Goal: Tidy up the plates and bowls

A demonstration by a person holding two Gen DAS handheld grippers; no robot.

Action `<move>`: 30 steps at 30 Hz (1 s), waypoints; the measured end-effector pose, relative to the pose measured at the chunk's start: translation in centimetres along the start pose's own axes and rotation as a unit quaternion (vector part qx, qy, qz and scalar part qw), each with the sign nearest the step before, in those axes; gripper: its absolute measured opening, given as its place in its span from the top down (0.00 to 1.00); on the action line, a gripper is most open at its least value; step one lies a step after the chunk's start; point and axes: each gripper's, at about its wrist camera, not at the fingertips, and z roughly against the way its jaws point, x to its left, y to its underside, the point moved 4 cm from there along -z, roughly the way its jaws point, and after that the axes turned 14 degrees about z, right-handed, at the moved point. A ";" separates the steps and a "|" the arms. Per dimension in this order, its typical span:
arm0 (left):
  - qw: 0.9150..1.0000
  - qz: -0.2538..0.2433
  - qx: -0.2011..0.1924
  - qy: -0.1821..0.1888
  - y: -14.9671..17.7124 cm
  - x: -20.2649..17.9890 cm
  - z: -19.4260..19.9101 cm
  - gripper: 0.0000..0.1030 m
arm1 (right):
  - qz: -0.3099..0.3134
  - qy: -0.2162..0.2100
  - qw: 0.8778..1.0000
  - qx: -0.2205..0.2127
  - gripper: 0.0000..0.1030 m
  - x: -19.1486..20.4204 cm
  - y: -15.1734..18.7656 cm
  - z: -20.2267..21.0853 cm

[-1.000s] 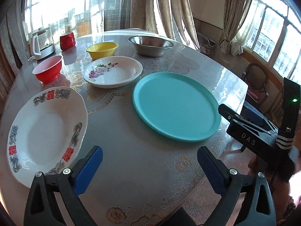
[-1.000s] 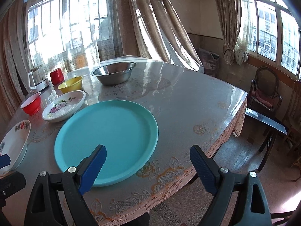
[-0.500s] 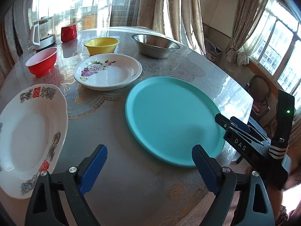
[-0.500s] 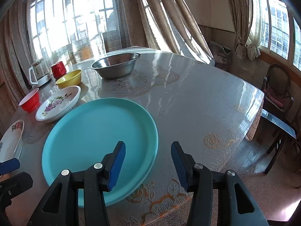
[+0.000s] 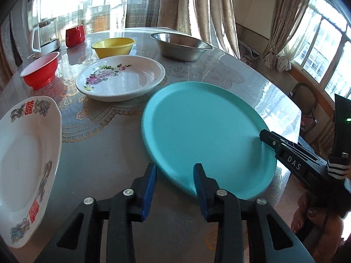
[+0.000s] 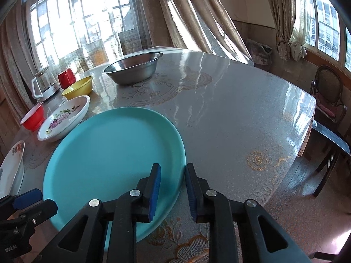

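Now both grippers closing astride teal plate (image 5: 204, 129)

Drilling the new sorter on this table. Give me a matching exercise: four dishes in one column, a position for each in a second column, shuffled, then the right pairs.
Dishes:
1. teal plate
2. steel bowl
3. yellow bowl
4. red bowl

Positions (left wrist view):
A. far side of the table, nearest the curtains
B. near edge, its rim between the blue fingers of both grippers
C. just in front of the red mug
D. left of the floral plate, near the kettle

Pairs: 1-B, 2-A, 3-C, 4-D
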 end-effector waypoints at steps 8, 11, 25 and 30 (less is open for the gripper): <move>1.000 -0.003 0.007 0.008 -0.1 0.9 0.8 0.77 | -0.029 -0.018 0.999 0.008 0.86 -0.6 0.6 0.7; 1.000 -0.011 0.000 -0.001 0.8 1.4 1.7 0.77 | -0.027 -0.026 0.999 0.011 0.86 0.2 1.1 1.2; 1.000 0.011 -0.016 -0.022 0.9 3.7 2.5 0.76 | -0.003 -0.025 1.000 0.009 0.86 3.2 0.2 0.5; 0.999 0.024 -0.016 -0.032 0.1 3.9 2.0 0.76 | 0.007 -0.021 1.000 0.012 0.86 3.7 -0.7 -0.3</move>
